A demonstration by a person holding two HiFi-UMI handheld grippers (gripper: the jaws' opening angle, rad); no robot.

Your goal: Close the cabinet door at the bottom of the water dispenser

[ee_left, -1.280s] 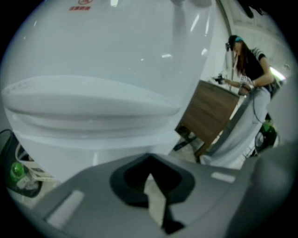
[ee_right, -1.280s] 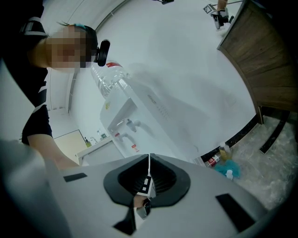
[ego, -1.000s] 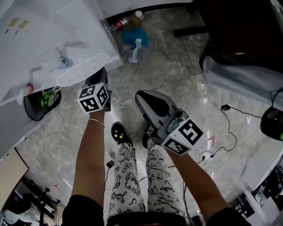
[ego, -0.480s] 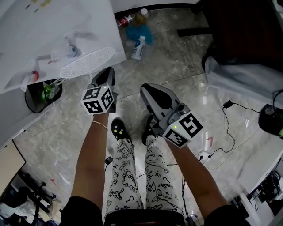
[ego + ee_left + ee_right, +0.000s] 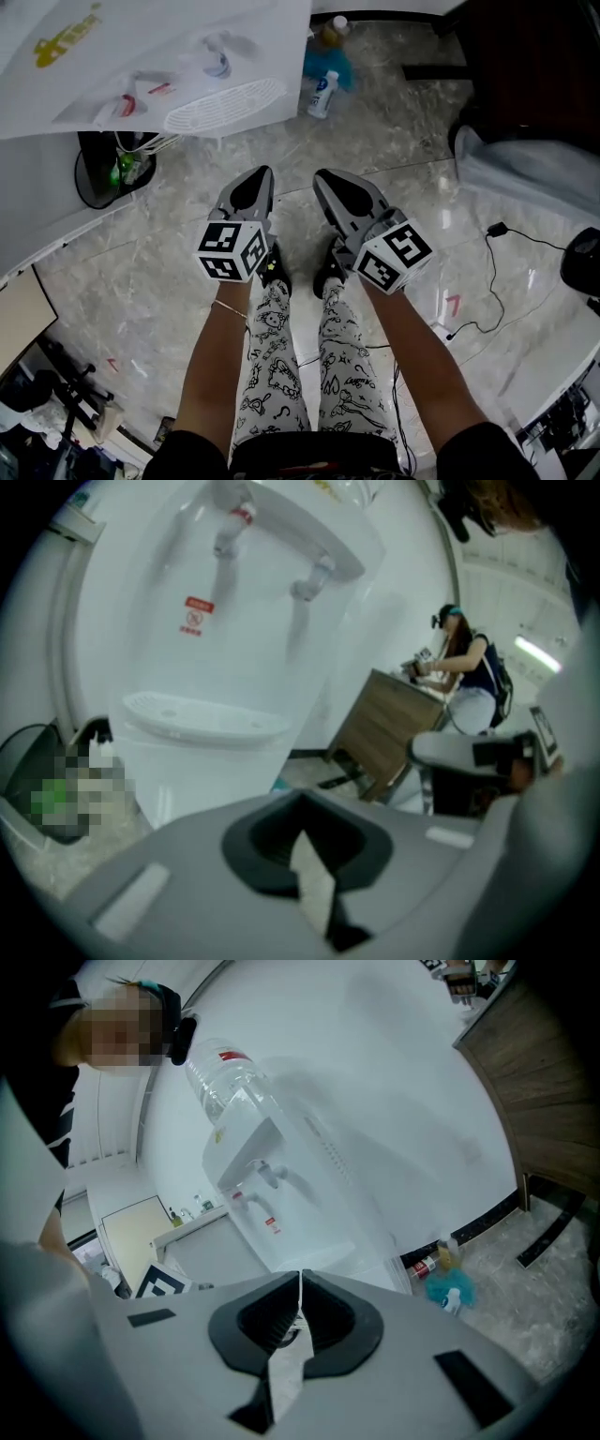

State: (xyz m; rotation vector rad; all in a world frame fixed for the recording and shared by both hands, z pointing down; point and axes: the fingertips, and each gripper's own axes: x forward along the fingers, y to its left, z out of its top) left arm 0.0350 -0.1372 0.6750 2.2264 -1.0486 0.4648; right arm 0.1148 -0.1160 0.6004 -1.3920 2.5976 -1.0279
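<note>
Two grippers sit side by side at frame centre in the head view, just above the person's patterned trousers (image 5: 281, 375). The left gripper (image 5: 262, 176) and the right gripper (image 5: 323, 176) are apart from each other, both hanging over the marble floor (image 5: 394, 141). In each gripper's own view I read the fingers pressed together with nothing between them. Neither gripper touches anything.

Beyond them, at upper left, stands the white water dispenser (image 5: 169, 47). Its drip tray (image 5: 225, 104) juts toward the grippers, with two taps above it. In the left gripper view the cabinet front (image 5: 202, 780) shows directly under the tray; I cannot tell whether its door is shut. A black bin (image 5: 105, 173) stands just left of the dispenser. Farthest, at upper centre, a white bottle (image 5: 323, 92) lies on the floor beside a blue cloth (image 5: 328, 66).
</note>
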